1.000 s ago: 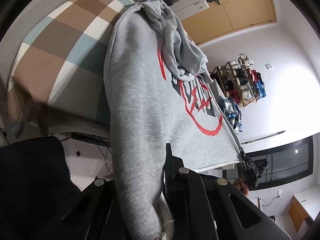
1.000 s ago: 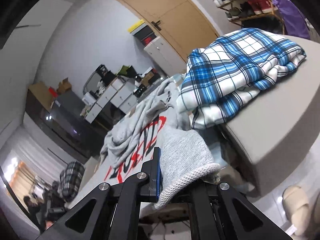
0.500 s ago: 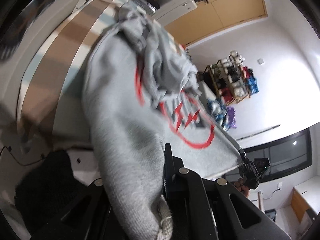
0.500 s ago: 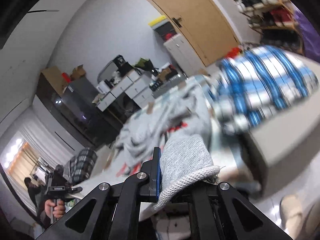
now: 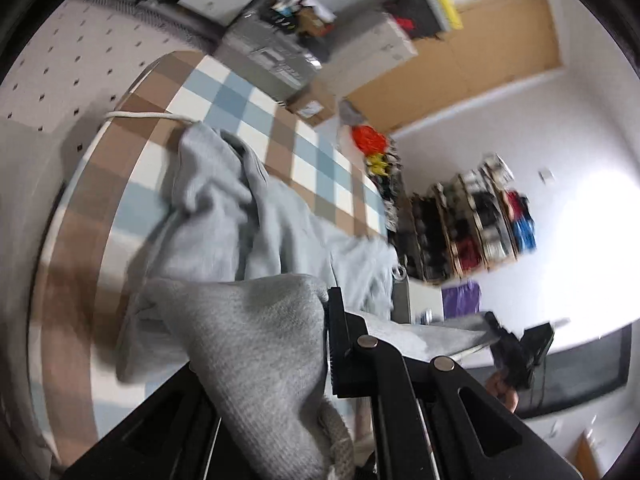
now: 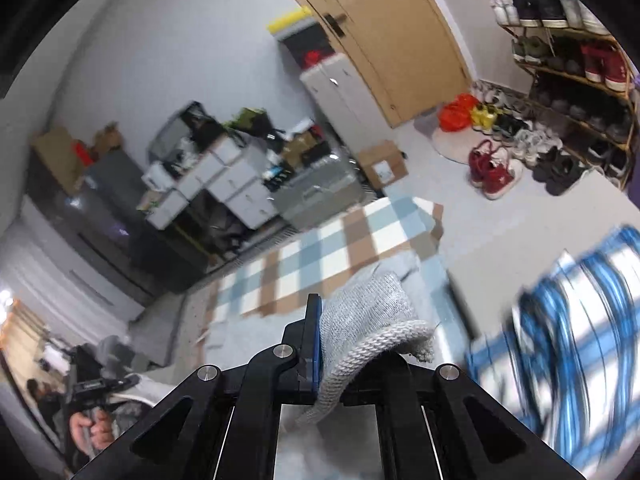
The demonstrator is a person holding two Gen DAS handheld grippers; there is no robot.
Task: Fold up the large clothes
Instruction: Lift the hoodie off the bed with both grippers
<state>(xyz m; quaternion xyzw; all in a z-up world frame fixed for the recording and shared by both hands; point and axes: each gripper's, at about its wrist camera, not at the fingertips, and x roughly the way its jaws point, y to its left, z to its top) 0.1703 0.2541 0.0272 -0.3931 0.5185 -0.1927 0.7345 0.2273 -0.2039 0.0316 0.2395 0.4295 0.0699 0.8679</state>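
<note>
In the left wrist view a grey sweatshirt (image 5: 240,216) lies bunched on a checked brown, blue and white cloth (image 5: 256,108). My left gripper (image 5: 320,344) is shut on one corner of its hem, and the fabric drapes over the left finger. From there the hem runs taut to my right gripper (image 5: 516,356) at the right. In the right wrist view my right gripper (image 6: 332,344) is shut on the ribbed hem (image 6: 372,344), held above the checked cloth (image 6: 320,256). The left gripper (image 6: 92,388) and a hand (image 6: 92,436) show at the lower left. The picture is blurred.
A blue plaid shirt (image 6: 560,340) lies on a grey cushion (image 6: 500,252) at the right. A shoe rack (image 6: 568,64), loose shoes (image 6: 496,168), a wooden door (image 6: 392,32), white drawers (image 6: 224,176) and a cardboard box (image 6: 382,164) stand beyond the cloth.
Both grippers swept up and forward over the checked cloth, carrying the hem with them. The red print no longer shows. The plaid shirt slid to the right edge of the right wrist view.
</note>
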